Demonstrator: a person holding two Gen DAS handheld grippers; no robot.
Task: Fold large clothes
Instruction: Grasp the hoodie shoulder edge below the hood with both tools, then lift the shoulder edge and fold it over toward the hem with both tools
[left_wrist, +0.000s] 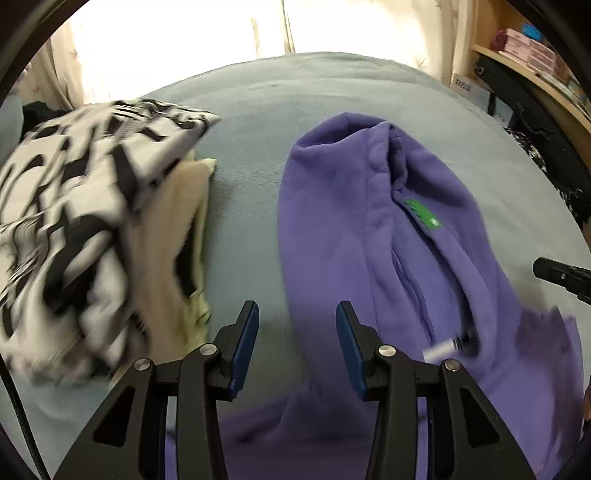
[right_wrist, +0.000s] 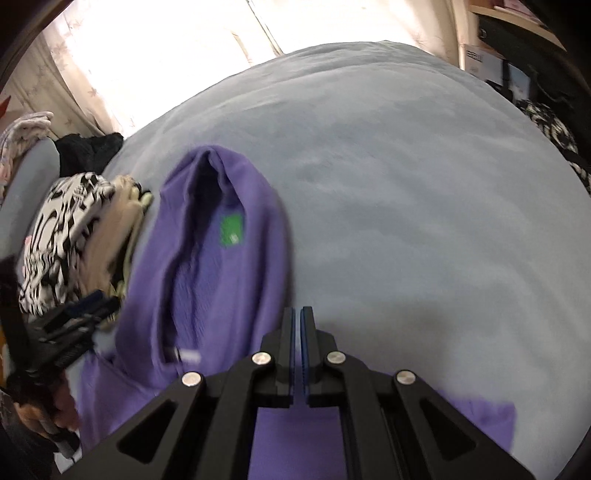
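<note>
We see the purple hoodie (left_wrist: 332, 229) lying hood-up on the grey bed (left_wrist: 258, 110), soft, thick and floppy, best pinched at its hem corners, with our left gripper (left_wrist: 297, 325) spread and empty, our right gripper (right_wrist: 297, 314) pressed together, empty.

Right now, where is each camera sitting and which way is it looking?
Left wrist: sits on the left gripper, looks down at the hoodie, folded pile and bed; its open fingers show.
Right wrist: sits on the right gripper, looks down at the bed; its shut fingers show, and a hand.
Both share the hoodie, green label, pile and bed.
</note>
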